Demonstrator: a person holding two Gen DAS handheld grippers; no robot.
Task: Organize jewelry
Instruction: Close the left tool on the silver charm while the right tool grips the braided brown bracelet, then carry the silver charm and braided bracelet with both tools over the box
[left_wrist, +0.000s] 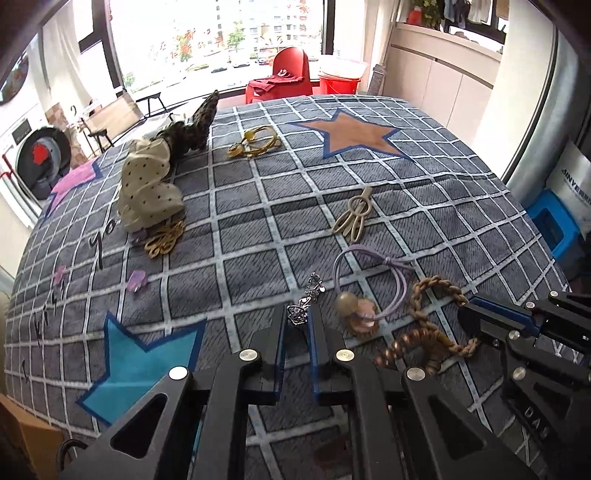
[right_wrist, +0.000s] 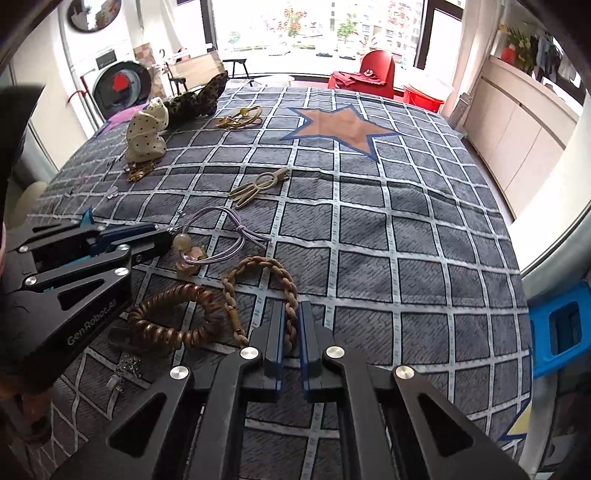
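Checked grey cloth (left_wrist: 369, 206) over the desk, filling most of both frames, with three stars counted in the left wrist view: one orange (left_wrist: 351, 134) upper centre, one teal (left_wrist: 147, 365) lower left, one pink (left_wrist: 74, 181) at the left edge.

Two fabric bows upper left: one cream with dots (left_wrist: 151, 192), one leopard print (left_wrist: 195, 129) behind it.

Two hand-held grippers. Left hand-held gripper (left_wrist: 297, 319) at lower centre of its own view, pressed together on one silver brooch (left_wrist: 306, 304). Right hand-held gripper (right_wrist: 291, 325) at lower centre of its view, pinching one braided tan bracelet (right_wrist: 258, 266).

One copper coil bracelet (right_wrist: 173, 317) just left of the braid. One purple hair tie (left_wrist: 365, 280) with beads, mid-frame. One cream hair clip (left_wrist: 352, 216) above it. Two gold pieces: one (left_wrist: 256, 142) upper centre, one (left_wrist: 164, 240) beside the cream bow.
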